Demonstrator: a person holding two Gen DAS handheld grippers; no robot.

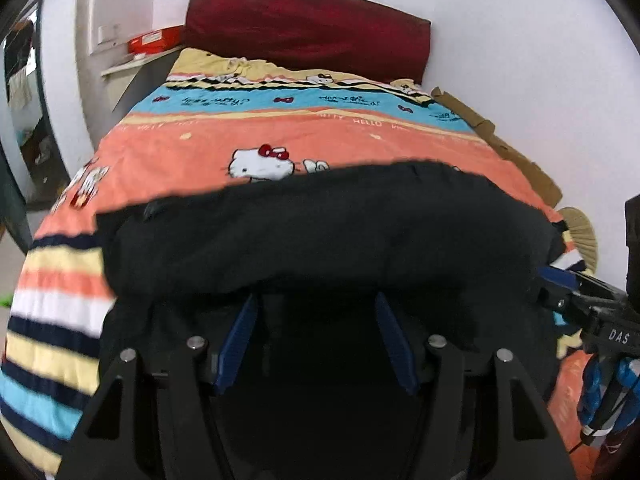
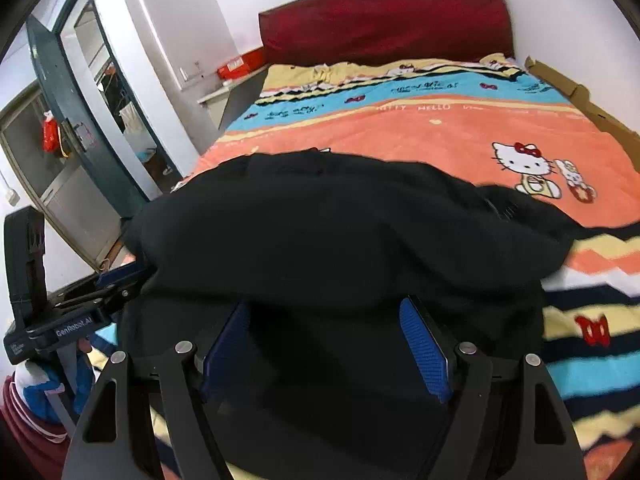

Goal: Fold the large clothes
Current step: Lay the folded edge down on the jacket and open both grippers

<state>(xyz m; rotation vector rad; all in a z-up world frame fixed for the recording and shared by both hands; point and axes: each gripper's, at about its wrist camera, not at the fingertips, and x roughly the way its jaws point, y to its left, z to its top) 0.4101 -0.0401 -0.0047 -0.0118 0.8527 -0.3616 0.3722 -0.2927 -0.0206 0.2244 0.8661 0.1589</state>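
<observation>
A large black garment [image 1: 320,232] lies bunched across the near part of the bed; it also fills the middle of the right wrist view [image 2: 340,224]. My left gripper [image 1: 316,300] has its blue pads [image 1: 242,336] spread apart, with their tips hidden under a fold of the black cloth. My right gripper [image 2: 326,304] also has its blue pads [image 2: 424,344] spread wide, tips under the cloth. The right gripper shows at the right edge of the left wrist view [image 1: 560,288], at the garment's edge. The left gripper shows at the left of the right wrist view [image 2: 120,280].
The bed carries an orange, blue and striped Hello Kitty cover [image 1: 360,136] and a dark red headboard cushion [image 1: 312,32]. Cardboard [image 1: 500,136] lines the right wall. A shelf with a red box [image 1: 156,40] stands left of the bed. A green door [image 2: 76,120] stands open at left.
</observation>
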